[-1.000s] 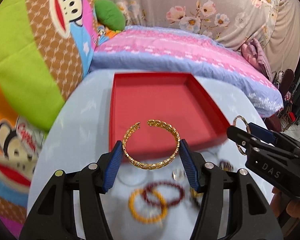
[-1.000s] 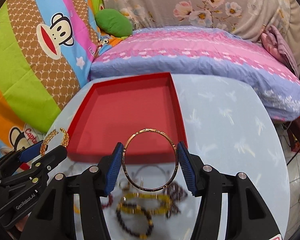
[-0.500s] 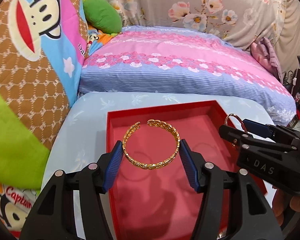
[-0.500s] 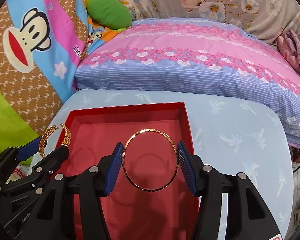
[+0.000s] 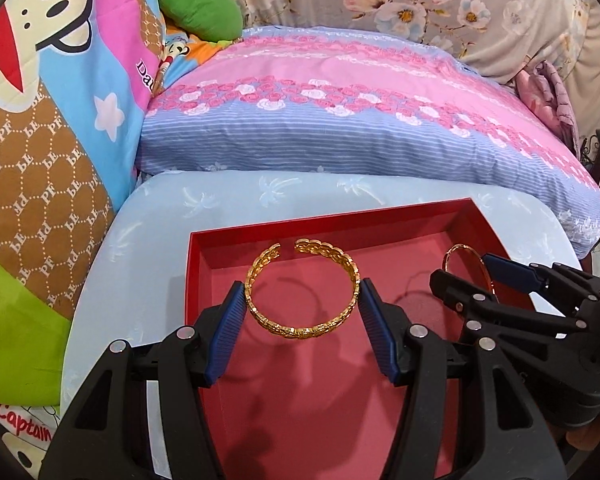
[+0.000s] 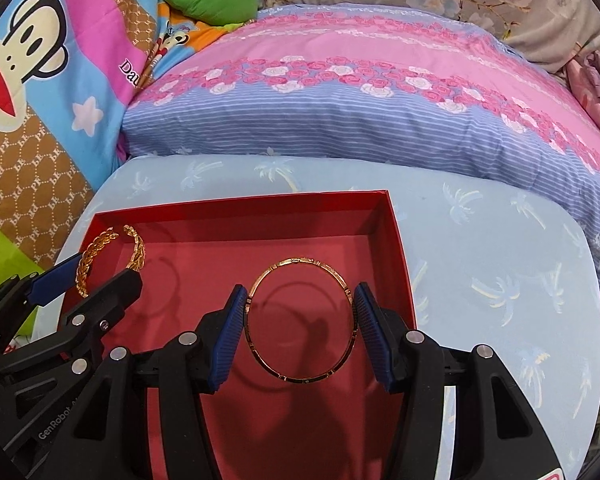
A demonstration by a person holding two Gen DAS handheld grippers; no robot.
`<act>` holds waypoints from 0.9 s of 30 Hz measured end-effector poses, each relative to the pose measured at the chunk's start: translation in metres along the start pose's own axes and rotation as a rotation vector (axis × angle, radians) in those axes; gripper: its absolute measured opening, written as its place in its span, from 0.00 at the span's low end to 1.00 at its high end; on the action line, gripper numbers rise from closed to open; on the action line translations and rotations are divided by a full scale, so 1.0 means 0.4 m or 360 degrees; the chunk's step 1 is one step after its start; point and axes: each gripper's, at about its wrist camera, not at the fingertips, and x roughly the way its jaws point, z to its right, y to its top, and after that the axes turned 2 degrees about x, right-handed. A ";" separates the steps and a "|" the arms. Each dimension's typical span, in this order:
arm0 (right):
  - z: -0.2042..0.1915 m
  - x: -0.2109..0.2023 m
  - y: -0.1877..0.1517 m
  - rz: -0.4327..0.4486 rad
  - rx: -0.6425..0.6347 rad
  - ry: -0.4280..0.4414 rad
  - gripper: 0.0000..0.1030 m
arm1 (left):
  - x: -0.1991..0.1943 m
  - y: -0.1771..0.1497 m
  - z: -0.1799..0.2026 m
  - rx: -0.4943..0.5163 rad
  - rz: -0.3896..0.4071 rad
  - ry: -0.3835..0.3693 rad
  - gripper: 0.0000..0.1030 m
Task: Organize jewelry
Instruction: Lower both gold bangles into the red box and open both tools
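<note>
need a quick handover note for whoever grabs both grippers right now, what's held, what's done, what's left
Left gripper: shut on the woven gold cuff, held above the red tray.
Right gripper: shut on the thin gold bangle, also above the tray, right of the cuff.
Done: both pieces picked up and brought over the tray.
Left: lower and release each onto the tray floor, apart from one another. No other jewelry is in view now.

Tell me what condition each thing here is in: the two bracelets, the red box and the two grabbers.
Gold braided cuff: held in the air over the box, gap facing away.
Thin gold bangle: held in the air over the box, closed ring.
Red box: open, nothing lying on the floor that shows.
Left gripper: jaws clamped on the cuff.
Right gripper: jaws clamped on the bangle.
</note>
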 end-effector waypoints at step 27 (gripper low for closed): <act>-0.007 -0.265 -0.180 0.0188 -0.0014 -0.0008 0.60 | -0.218 -0.130 0.028 -0.0045 0.0105 0.0056 0.67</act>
